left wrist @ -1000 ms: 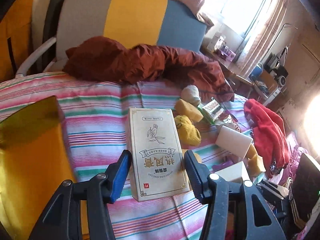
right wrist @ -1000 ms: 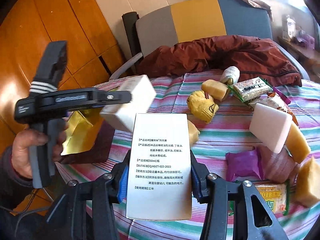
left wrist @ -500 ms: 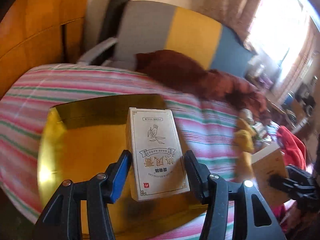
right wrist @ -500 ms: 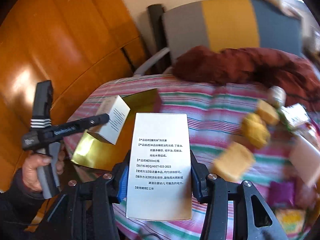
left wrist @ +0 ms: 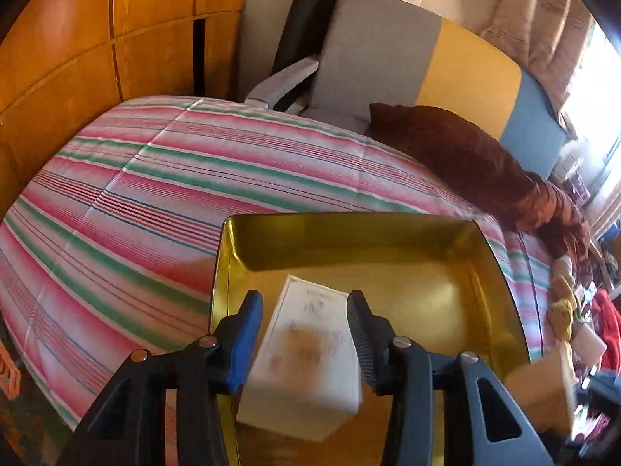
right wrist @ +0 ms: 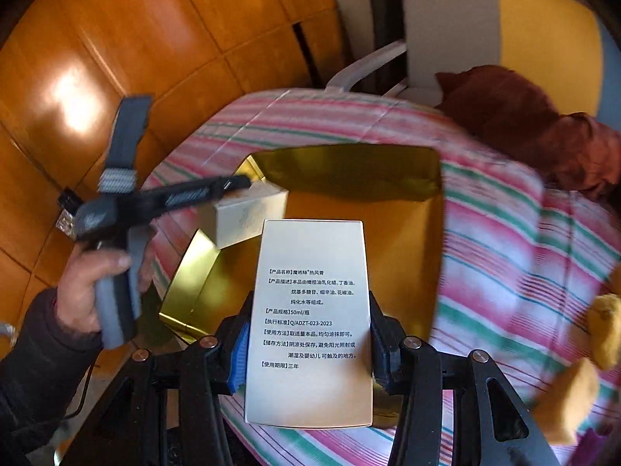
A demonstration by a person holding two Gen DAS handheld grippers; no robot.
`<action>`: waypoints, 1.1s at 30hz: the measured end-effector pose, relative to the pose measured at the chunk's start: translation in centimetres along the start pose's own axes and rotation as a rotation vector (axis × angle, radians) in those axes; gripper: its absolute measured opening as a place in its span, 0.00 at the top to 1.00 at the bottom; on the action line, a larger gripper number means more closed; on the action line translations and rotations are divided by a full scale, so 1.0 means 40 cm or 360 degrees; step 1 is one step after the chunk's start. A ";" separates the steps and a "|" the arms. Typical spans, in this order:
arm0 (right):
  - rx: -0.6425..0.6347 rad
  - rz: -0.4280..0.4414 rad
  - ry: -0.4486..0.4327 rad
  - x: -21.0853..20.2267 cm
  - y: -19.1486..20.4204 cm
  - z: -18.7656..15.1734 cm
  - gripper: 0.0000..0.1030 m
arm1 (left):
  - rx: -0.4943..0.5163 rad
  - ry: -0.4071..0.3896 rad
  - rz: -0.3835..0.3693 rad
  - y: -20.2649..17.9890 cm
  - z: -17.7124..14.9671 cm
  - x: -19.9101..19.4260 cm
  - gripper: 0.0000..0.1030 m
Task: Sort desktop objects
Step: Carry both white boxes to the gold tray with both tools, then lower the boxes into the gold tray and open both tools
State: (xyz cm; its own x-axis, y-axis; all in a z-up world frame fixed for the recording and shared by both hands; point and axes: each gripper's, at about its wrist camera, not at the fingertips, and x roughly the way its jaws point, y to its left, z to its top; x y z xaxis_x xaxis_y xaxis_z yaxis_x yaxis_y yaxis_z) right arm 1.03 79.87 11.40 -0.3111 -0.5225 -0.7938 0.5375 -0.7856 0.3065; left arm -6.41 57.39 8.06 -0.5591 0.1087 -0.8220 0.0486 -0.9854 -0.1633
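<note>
A gold tin tray lies on the striped tablecloth. My left gripper hangs over the tray's near half, and its jaws are closing. Between them is a cream box, blurred, tipped and sagging low, with a gap showing at the left pad. In the right wrist view that box tilts under the left gripper at the tray's left wall. My right gripper is shut on a white box with black print, over the tray's near edge.
A hand in a dark sleeve holds the left gripper. A grey, yellow and blue chair with a rust jacket stands behind the table. Yellow items lie at the right. Orange wood panels stand close on the left.
Both grippers have swung left from the cluttered side to over the gold tray. The cream box has tipped and slid lower between the left jaws. The right box stays gripped.
</note>
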 end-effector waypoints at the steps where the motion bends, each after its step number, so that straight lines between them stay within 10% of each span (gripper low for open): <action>1: -0.0011 0.0004 0.0020 0.014 0.011 -0.002 0.51 | -0.0022 0.0006 0.0005 0.006 0.004 0.007 0.57; 19: -0.0125 0.0135 0.0333 0.290 0.195 0.035 0.52 | -0.0388 -0.0180 -0.0041 0.190 -0.130 -0.168 0.51; 27: 0.0155 0.0121 0.0290 0.379 0.185 0.124 0.51 | -0.0419 -0.0168 -0.0052 0.215 -0.179 -0.174 0.49; 33: 0.0360 0.0405 0.0286 0.362 0.170 0.097 0.17 | -0.0408 -0.0184 -0.0045 0.199 -0.217 -0.201 0.48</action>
State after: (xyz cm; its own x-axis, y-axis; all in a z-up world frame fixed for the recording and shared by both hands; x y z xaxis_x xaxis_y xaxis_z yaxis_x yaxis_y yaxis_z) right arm -2.86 65.71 4.03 -0.0367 -0.6595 -0.7508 0.3867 -0.7022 0.5979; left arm 5.67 49.80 8.62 -0.6533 0.1056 -0.7497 0.2309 -0.9152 -0.3302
